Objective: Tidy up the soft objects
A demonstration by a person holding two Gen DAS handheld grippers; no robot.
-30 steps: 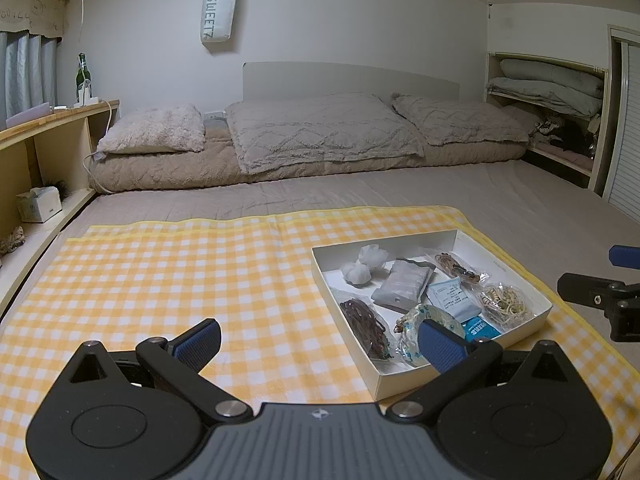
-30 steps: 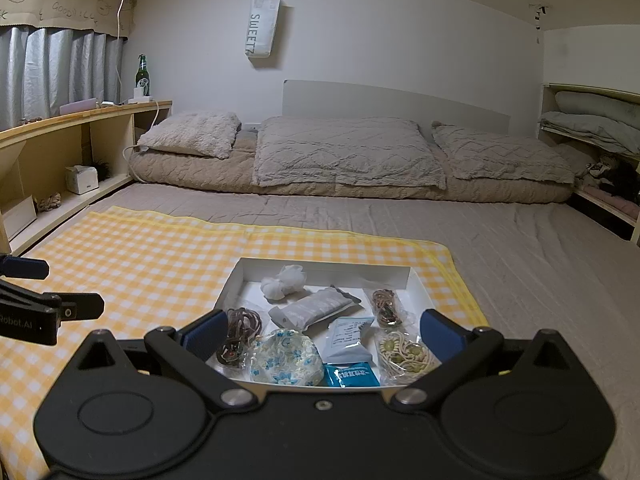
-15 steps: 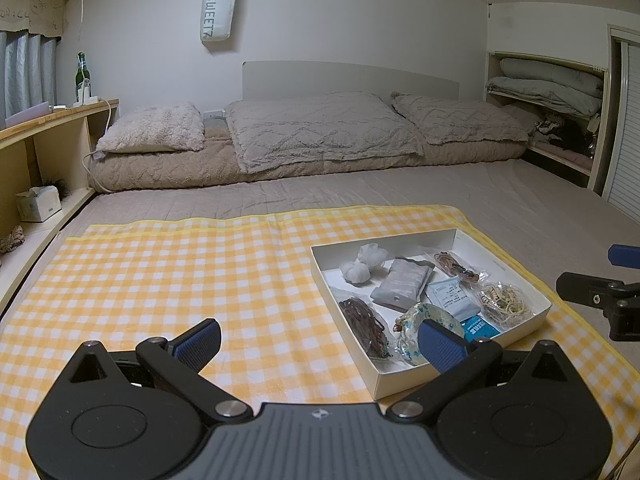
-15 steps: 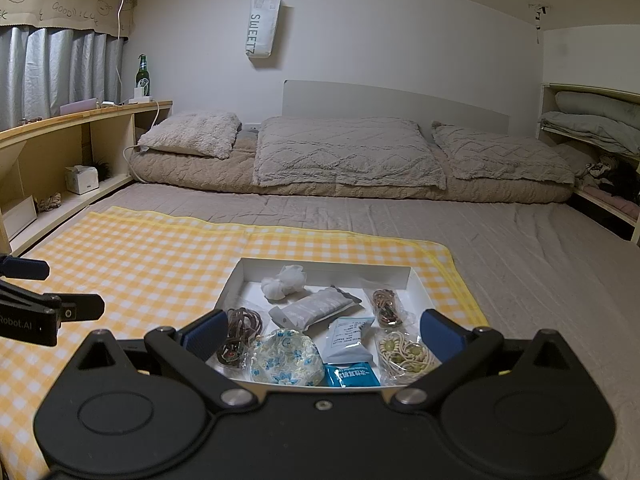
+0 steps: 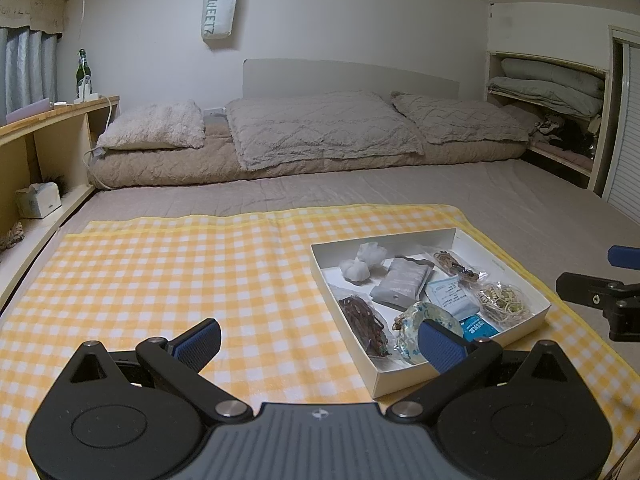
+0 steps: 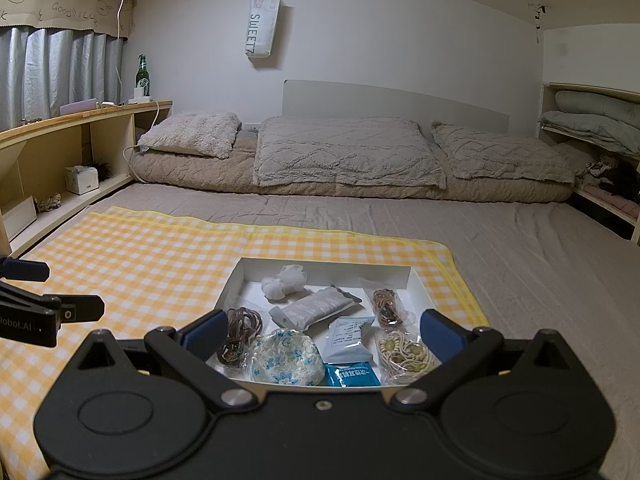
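Note:
A shallow white box lies on a yellow checked cloth. It holds a white puffy scrunchie, a grey pouch, a floral fabric piece in plastic, a brown cord bundle, a beaded bracelet bag and small blue packets. My left gripper hovers open over the cloth, left of the box. My right gripper hovers open over the box's near edge. Each gripper shows at the edge of the other's view.
The cloth covers a grey-brown mattress. Pillows and a rolled quilt line the far wall. A wooden shelf with a green bottle and a tissue box runs along the left. Folded bedding fills a shelf on the right.

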